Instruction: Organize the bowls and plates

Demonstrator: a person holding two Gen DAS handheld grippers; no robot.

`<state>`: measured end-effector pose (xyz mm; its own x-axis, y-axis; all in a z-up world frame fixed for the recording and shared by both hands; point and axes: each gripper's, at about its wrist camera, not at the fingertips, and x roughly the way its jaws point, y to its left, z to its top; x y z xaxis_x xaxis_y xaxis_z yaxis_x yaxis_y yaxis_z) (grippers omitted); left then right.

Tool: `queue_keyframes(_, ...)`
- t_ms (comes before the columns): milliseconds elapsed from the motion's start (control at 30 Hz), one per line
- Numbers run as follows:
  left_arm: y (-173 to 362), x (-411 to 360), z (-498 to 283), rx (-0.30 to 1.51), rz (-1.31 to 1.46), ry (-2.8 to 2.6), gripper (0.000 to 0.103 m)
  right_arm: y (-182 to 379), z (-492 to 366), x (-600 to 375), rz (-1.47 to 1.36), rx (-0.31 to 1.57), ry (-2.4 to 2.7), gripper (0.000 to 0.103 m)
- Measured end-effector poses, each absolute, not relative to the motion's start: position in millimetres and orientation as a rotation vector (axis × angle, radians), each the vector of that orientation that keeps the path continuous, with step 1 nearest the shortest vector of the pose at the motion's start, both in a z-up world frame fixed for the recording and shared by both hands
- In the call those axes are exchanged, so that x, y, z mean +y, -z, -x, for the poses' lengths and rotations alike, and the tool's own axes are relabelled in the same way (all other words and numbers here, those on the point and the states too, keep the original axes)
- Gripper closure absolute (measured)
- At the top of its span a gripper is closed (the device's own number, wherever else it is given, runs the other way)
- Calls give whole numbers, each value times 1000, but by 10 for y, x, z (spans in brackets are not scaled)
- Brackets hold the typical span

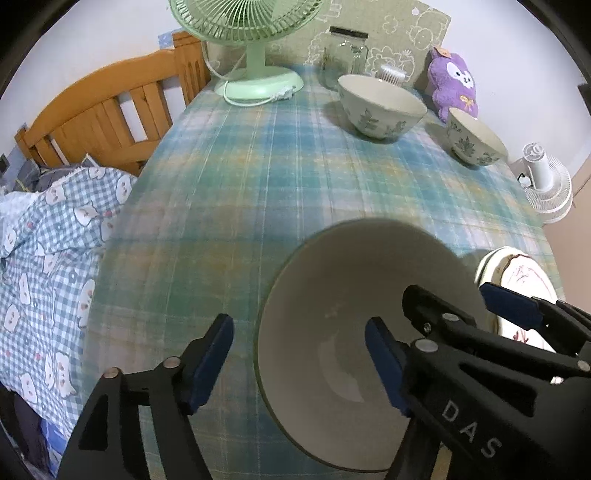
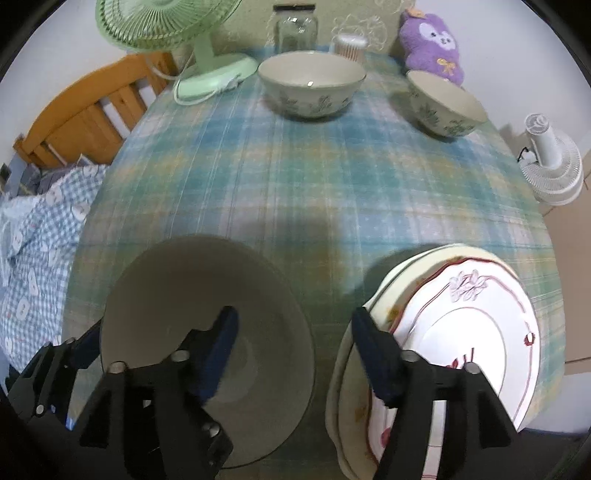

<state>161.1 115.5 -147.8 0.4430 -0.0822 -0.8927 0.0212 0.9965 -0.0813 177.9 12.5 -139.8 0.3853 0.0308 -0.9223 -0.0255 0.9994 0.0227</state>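
A large plain bowl [image 1: 343,295] stands on the checked tablecloth [image 1: 258,177] at the near edge. My left gripper [image 1: 299,363] is open across its left rim, one pad outside and one inside, neither pressing. My right gripper [image 2: 299,350] is open across the right rim of the bowl [image 2: 177,295], its left pad inside the bowl and its right pad beside a stack of plates [image 2: 461,314] with red flower trim. Two floral bowls [image 2: 310,85] [image 2: 443,105] stand at the far side.
At the back stand a green desk fan [image 2: 207,55], a glass jar [image 2: 295,29], a small white container [image 2: 349,46] and a purple plush toy [image 2: 432,44]. A wooden bed frame [image 1: 103,110] and checked bedding [image 1: 48,251] lie left. A white fan [image 2: 550,166] sits right.
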Motion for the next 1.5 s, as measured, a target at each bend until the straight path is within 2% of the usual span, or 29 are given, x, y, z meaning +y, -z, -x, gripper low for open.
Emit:
queue_keyframes(233,1229,1107,-1723,1080,32,125,21,1191,-1865,104,-30,1153,-10,33)
queue_keyframes(767,623,720,-2430,984,-61,154,20,561,-2371,-466,-175,1029,82,33)
queue_keyframes(1100,569,513,-2984,967,-8,63,21,427,-2981,-675,-88,974,28,33)
queue_keyframes(1433,653,468,-3500,938,-37,14,25,558,-3593,-736,-108,956,-44,34)
queue_keyframes(1500,720,464,-3617,945,-31,2,29,603,-3708,-722,-96,950,-52,38)
